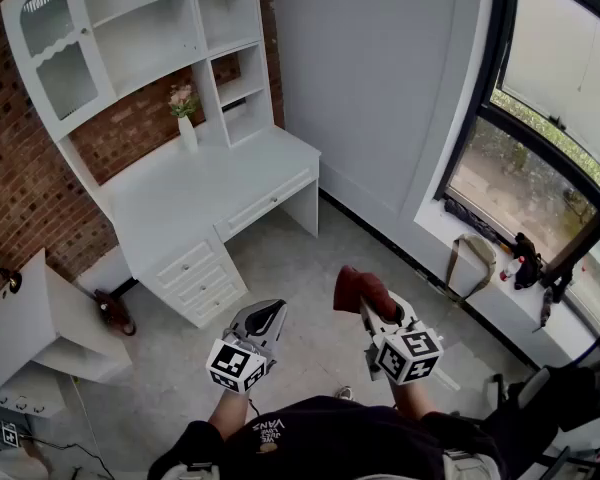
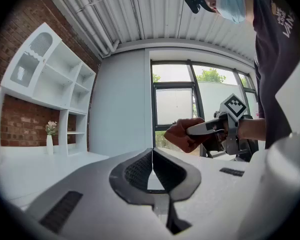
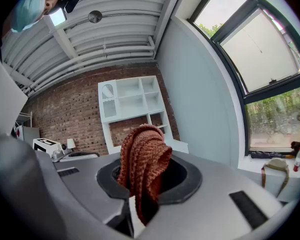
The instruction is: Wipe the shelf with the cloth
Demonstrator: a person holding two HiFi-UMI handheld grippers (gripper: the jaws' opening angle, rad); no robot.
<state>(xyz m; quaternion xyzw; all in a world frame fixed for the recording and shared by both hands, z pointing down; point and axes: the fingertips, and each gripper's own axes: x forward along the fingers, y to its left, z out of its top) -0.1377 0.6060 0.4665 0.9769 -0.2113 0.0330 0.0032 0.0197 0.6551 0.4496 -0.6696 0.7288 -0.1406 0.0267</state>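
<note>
Brick-wall corner with the white shelf (image 1: 140, 28) is well apart from both grippers, so no wiping yet. Right gripper (image 1: 372, 310) pinches the bunched rust-red cloth (image 1: 358, 288); left gripper (image 1: 267, 317) is pressed together, empty. Next up is probably carrying the cloth over.

White tabletop (image 1: 215, 183) and shelf (image 1: 140, 43) against a brick wall (image 1: 20, 183), above a grey floor (image 1: 310, 268).
The shelf rose from the rear of the tabletop. A slim white vase (image 1: 188, 134) of pink flowers stood upright on the tabletop near its back edge, just beside the shelf's lower open compartments. A drawer unit (image 1: 195, 278) stood on the floor under the tabletop's front, and a dark reddish object (image 1: 113, 311), too small to identify, lay on the floor nearby.
</note>
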